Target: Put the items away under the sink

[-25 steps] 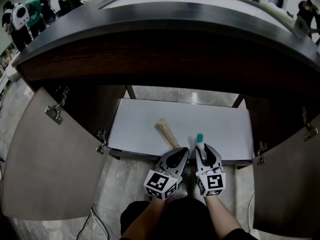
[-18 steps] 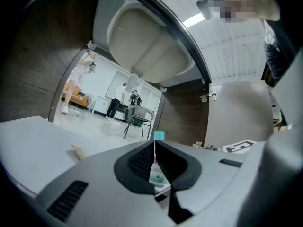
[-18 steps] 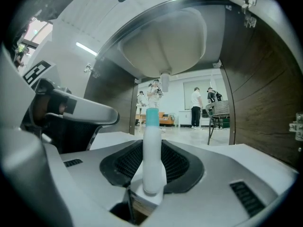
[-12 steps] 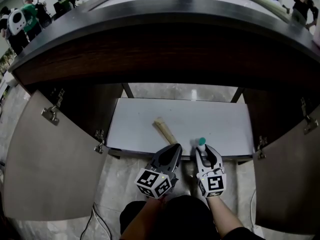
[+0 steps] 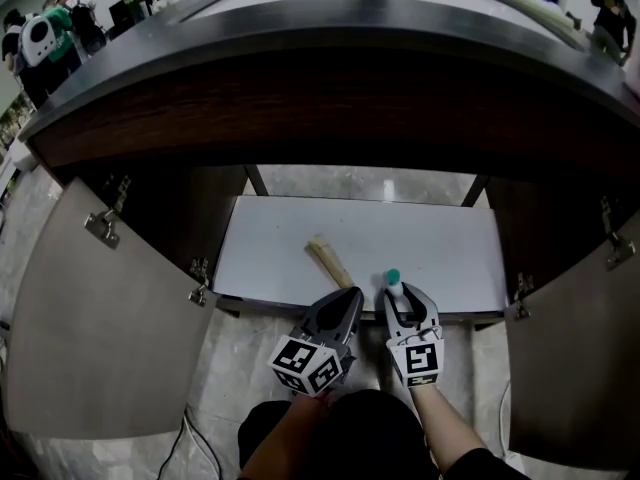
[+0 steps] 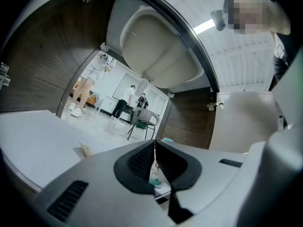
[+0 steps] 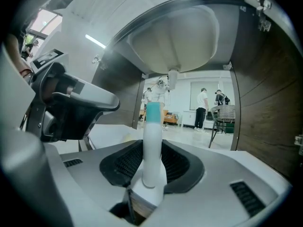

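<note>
Clamped in right gripper [image 5: 400, 294]: white bottle [image 7: 152, 145], teal cap far, over near edge of white shelf [image 5: 280, 236] under sink. Just left: left gripper [image 5: 349, 298], jaws together, nothing between. On shelf, left of bottle: wooden stick [image 5: 329, 260], lying flat.

We see a white bottle [image 5: 395, 286] with a blue-green cap. Our left gripper [image 5: 350, 296] and right gripper [image 5: 405, 294] are grey with black pads [image 7: 177, 163]. Each cube [image 5: 310, 366] on them is white with black square marks. The shelf [image 5: 280, 243] is white. The stick [image 5: 330, 261] is light tan, like wood. The doors [image 5: 90, 318] are dull grey-brown. The cabinet [image 5: 300, 108] is dark brown wood with fine lines. The counter [image 5: 350, 23] is nearly black. The floor [image 5: 240, 358] is pale grey with cloudy marks. The bowl [image 6: 156, 46] is cream.
</note>
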`<action>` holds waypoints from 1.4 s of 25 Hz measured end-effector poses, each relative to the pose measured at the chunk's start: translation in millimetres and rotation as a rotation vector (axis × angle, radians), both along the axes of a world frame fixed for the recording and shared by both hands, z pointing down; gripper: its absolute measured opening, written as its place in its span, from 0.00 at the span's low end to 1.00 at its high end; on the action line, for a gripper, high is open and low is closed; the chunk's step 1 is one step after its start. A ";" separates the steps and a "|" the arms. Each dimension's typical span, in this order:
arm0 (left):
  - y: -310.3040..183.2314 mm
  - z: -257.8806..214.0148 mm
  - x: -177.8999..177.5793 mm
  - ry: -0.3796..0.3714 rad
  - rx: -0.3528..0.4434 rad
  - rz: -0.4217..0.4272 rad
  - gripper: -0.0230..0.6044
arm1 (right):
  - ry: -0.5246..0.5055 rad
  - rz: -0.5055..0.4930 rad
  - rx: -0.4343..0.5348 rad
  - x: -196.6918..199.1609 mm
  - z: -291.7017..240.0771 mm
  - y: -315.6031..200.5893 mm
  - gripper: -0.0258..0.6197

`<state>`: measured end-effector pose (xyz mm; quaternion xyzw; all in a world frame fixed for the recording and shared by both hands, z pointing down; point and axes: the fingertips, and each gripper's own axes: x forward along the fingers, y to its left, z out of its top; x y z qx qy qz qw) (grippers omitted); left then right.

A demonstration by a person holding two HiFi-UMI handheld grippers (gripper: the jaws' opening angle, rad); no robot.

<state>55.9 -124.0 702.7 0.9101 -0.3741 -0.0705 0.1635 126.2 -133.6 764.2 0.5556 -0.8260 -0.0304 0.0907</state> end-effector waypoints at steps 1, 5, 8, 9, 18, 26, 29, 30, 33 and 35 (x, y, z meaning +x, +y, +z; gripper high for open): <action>-0.5 -0.1 -0.4 0.002 0.000 -0.001 0.05 | 0.003 0.000 -0.002 -0.2 0.6 -1.0 0.23; -0.6 1.1 -0.4 0.003 0.000 0.002 0.05 | 0.001 -0.002 -0.027 0.0 6.6 -0.2 0.23; -2.0 2.8 -2.4 0.009 -0.006 -0.004 0.05 | -0.015 0.003 -0.036 2.7 6.5 1.4 0.24; -2.9 3.6 -3.3 0.011 -0.009 -0.006 0.05 | -0.019 0.002 -0.035 3.3 5.2 1.8 0.24; -2.5 0.9 -2.9 0.024 -0.005 -0.002 0.05 | -0.023 -0.016 -0.024 3.1 -7.7 9.0 0.27; -3.4 -5.0 -10.7 0.039 0.010 -0.019 0.05 | -0.046 0.032 0.058 12.2 -43.9 17.5 0.27; -4.0 -3.8 -13.3 0.043 0.008 -0.024 0.05 | -0.022 0.017 0.079 8.2 -51.6 20.4 0.27; -4.0 -3.5 -13.2 0.043 0.009 -0.022 0.05 | -0.021 0.019 0.091 8.0 -54.7 21.7 0.27; -3.9 -3.3 -10.7 0.036 0.015 -0.012 0.05 | -0.001 0.032 0.074 6.9 -64.9 26.1 0.27; -3.1 -3.1 -9.0 0.030 0.019 -0.005 0.05 | 0.018 0.022 0.061 2.2 -68.5 30.2 0.26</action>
